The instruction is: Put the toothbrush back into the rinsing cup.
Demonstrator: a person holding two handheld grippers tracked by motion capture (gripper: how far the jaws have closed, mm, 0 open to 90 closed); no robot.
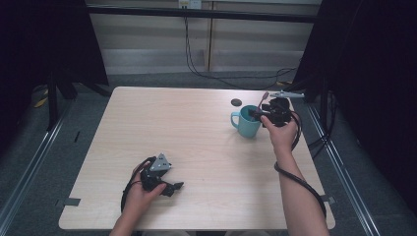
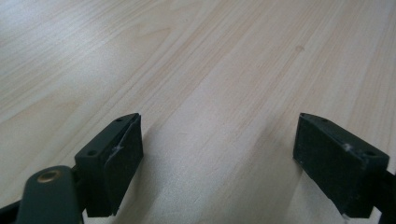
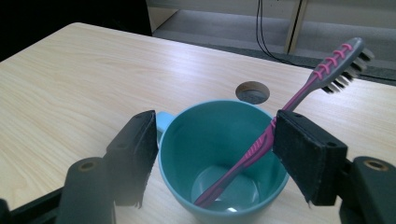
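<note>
Both forearms are bare, with no sleeve in sight where they enter at the bottom of the high view. The left tongs (image 1: 173, 187), lower left of centre there, are black, topped by a grey three-cornered plate with small dark holes; a black cable loops from them along the wrist. The right tongs (image 1: 253, 114), upper right, are black too, and their black cable curls down around the forearm. In the left gripper view each black blocky jaw pad carries small screw holes; a brass-coloured rivet sits at lower left. The right gripper view shows matching pads with brass rivets at both bottom corners.
</note>
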